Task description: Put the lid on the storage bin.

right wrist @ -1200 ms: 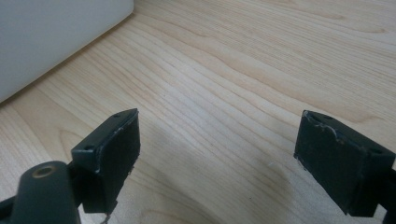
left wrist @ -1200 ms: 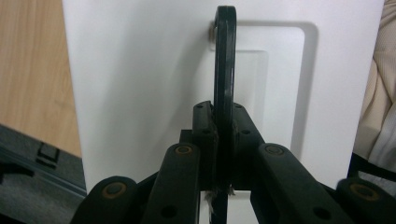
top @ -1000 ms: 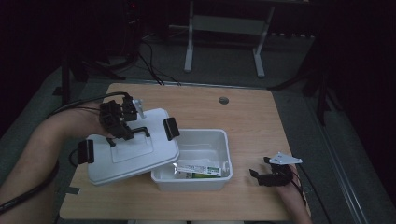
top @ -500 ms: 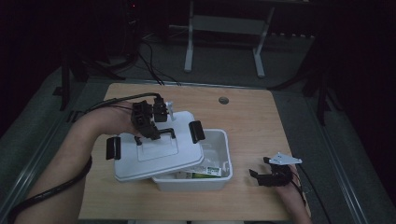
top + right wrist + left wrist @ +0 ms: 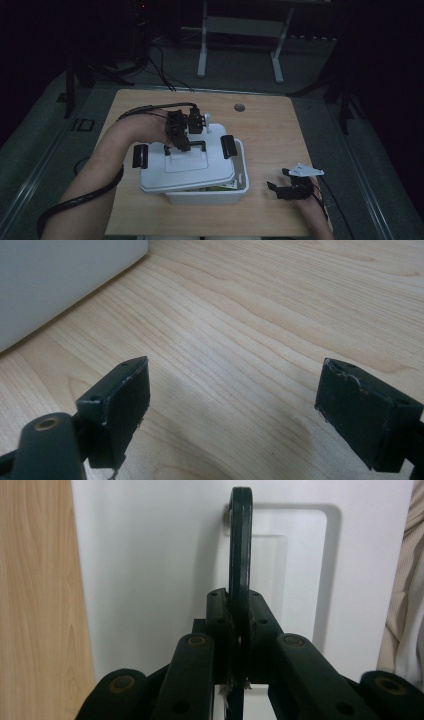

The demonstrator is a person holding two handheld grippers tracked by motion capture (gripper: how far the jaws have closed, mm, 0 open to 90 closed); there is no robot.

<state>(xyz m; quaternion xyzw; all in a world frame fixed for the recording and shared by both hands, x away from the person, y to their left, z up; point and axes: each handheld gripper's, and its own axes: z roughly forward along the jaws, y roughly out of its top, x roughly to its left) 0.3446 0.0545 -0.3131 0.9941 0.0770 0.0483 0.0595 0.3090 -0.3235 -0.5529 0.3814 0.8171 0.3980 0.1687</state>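
Since a second ago we carry the lid [image 5: 187, 167] rightward by its handle [image 5: 239, 560], left gripper [image 5: 181, 141] clamped on it, nearly over the box [image 5: 242, 182]. Right gripper [image 5: 285, 189] rests wide open beside it. Misaligned, the lid's edge could catch the rim.

A table [image 5: 270, 130] holds a box [image 5: 240, 192] near its front edge, at the middle. A lid [image 5: 185, 167] lies over most of the box, shifted left — the box's right end stays uncovered. The left gripper [image 5: 182, 142] sits on the lid's handle [image 5: 239, 555]. The right gripper [image 5: 292, 187] rests right of the box, apart from it.
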